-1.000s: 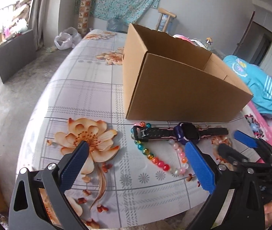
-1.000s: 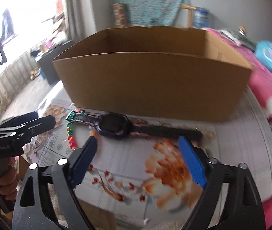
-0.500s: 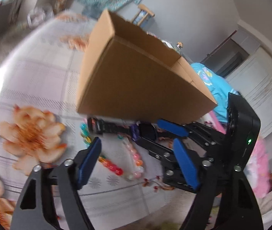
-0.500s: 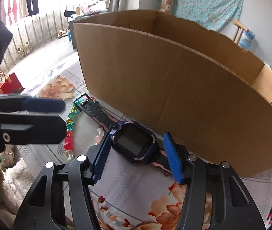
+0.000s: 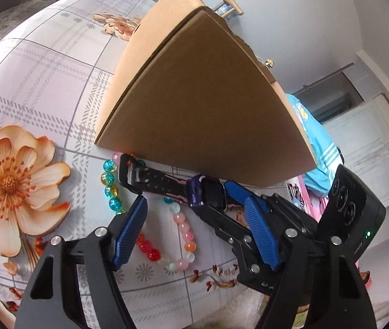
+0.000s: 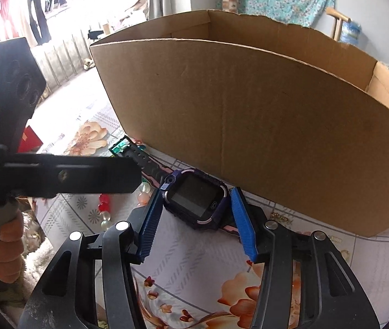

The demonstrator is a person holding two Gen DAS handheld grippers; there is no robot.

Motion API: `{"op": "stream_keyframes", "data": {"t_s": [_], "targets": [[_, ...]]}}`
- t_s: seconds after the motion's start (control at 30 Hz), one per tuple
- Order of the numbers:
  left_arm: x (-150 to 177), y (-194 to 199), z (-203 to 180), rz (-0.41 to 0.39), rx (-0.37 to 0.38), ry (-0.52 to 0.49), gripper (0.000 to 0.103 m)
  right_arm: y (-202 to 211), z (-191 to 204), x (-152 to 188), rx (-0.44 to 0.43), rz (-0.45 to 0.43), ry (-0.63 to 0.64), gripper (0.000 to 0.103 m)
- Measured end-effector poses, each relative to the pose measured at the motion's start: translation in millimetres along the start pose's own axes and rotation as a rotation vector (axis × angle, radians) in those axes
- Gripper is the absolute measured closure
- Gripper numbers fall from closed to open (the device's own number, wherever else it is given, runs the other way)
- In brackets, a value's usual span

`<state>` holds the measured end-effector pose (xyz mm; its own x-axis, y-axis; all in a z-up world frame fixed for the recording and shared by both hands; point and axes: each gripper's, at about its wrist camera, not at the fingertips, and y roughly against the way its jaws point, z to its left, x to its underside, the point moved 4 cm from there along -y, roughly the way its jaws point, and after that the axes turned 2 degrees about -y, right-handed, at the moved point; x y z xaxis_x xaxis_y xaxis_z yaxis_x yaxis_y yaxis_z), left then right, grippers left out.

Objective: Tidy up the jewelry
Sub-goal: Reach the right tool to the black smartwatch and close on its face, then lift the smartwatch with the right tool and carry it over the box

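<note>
A purple smartwatch (image 6: 195, 201) with a black strap lies on the flowered tablecloth, against the front wall of an open cardboard box (image 6: 249, 126). My right gripper (image 6: 198, 196) has a blue finger on each side of the watch body, close to it; the jaws look part-closed, contact unclear. It shows in the left wrist view (image 5: 216, 192) too. A bracelet of coloured beads (image 5: 186, 233) lies in a loop left of the watch. My left gripper (image 5: 197, 205) is open, low over the beads, its fingers astride the loop.
The box (image 5: 205, 104) stands tall right behind the jewelry. The table's near edge (image 5: 221, 296) is close below the beads. A blue-clad person or garment (image 5: 315, 148) lies at the right. A chair (image 6: 337, 24) stands behind the box.
Both grippers have moved forward and down. The right gripper's fingers have narrowed around the watch body. The left gripper has come over the bead bracelet.
</note>
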<state>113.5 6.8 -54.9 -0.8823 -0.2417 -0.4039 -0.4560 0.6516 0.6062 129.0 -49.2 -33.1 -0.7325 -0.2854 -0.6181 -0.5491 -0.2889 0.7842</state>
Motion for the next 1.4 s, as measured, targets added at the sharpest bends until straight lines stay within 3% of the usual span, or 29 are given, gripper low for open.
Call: {"op": "stream_keyframes", "data": {"t_s": [0.2, 0.3, 0.43, 0.57, 0.7, 0.93, 1.17, 1.4], "targets": [[-8, -1, -5, -0.057, -0.019, 0.044, 0.032, 4, -12, 6, -0.017, -0.003, 0.004, 0.055], [-12, 10, -11, -0.127, -0.033, -0.006, 0.032, 5, -18, 6, -0.029, -0.002, 0.008, 0.055], [-13, 5, -14, -0.155, -0.029, -0.044, 0.035, 9, -14, 10, -0.031, -0.005, 0.022, 0.055], [-17, -4, -24, -0.149, -0.061, -0.075, 0.062, 14, -15, 13, -0.035, -0.012, 0.025, 0.055], [-18, -16, -30, -0.145, -0.201, -0.179, 0.093, 17, -20, 14, -0.042, -0.024, 0.016, 0.055], [-15, -21, -44, -0.157, -0.326, -0.305, 0.094, 45, -30, 31, -0.041, -0.081, -0.065, 0.052], [-10, -23, -34, -0.156, -0.375, -0.342, 0.094, 79, -78, 61, 0.037, -0.078, -0.277, 0.049], [-2, -17, -27, -0.154, -0.396, -0.344, 0.094, 78, -131, 71, 0.127, -0.05, -0.46, 0.046]]}}
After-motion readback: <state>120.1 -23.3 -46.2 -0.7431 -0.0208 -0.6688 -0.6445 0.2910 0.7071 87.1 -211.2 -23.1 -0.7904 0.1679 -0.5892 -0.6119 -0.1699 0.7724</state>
